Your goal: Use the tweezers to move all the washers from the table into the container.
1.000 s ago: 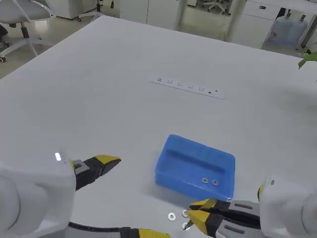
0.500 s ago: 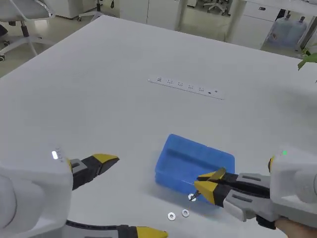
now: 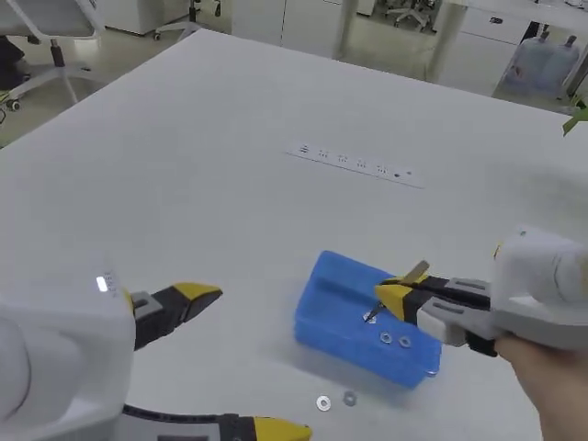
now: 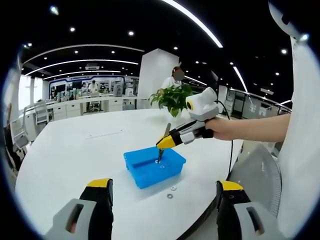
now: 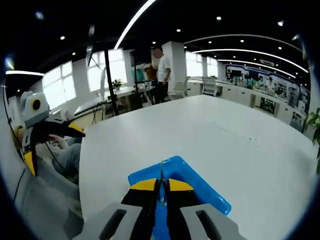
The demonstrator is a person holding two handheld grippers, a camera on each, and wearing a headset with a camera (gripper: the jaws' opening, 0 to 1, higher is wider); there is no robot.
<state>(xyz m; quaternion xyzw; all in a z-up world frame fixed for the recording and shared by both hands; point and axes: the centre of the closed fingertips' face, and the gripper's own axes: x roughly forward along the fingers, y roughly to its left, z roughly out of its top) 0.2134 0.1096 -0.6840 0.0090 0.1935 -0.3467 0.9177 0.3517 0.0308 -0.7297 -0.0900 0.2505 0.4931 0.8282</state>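
Observation:
A blue container [image 3: 342, 296] sits on the white table [image 3: 184, 165], and two washers [image 3: 395, 340] lie in it. Two more washers [image 3: 335, 401] lie on the table just in front of it. My right gripper [image 3: 397, 292] is shut on thin metal tweezers [image 3: 373, 313], whose tip hangs over the container's inside; whether the tip holds a washer is too small to tell. The jaws stand closed on the tweezers [image 5: 161, 176] above the container [image 5: 200, 192]. My left gripper [image 3: 239, 363] is open and holds nothing, near the front left, apart from the container [image 4: 154, 165].
A long white strip with small marks [image 3: 354, 163] lies across the table behind the container. Office chairs [image 3: 41, 28] stand beyond the far left edge. A potted plant [image 4: 172, 97] and a standing person [image 5: 162, 70] are beyond the table.
My right gripper has lifted the tweezers from beside the loose washers on the table up and back to over the container. The left gripper has stayed put.

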